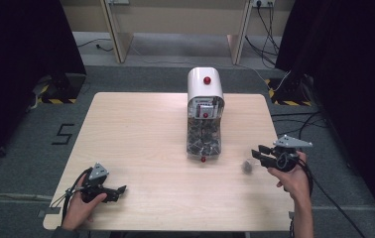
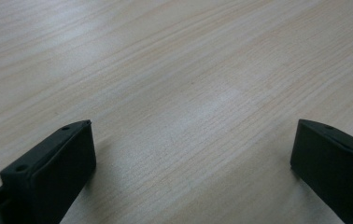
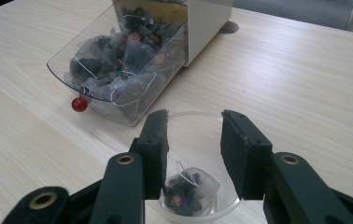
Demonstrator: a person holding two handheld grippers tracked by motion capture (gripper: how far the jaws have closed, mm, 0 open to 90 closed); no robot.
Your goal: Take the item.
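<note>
The gauzy, pyramid-shaped tea bag [image 3: 191, 186] lies loose in your clear plastic cup [image 3: 198, 122], near the desk's [image 1: 141, 144] four o'clock edge. Your right gripper [image 3: 194, 154] has its fingers slightly spread over the cup, pinching nothing. At its ten o'clock, the white dispenser's [image 1: 205, 87] transparent drawer [image 3: 90, 56] brims with bags. Your left gripper [image 2: 191, 154] rests open on bare wood grain, fingers cropped.

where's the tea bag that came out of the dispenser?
The tea bag lies in the clear cup under the right gripper, whose open jaws stand over it. In the high view the cup is right of the dispenser.
</note>
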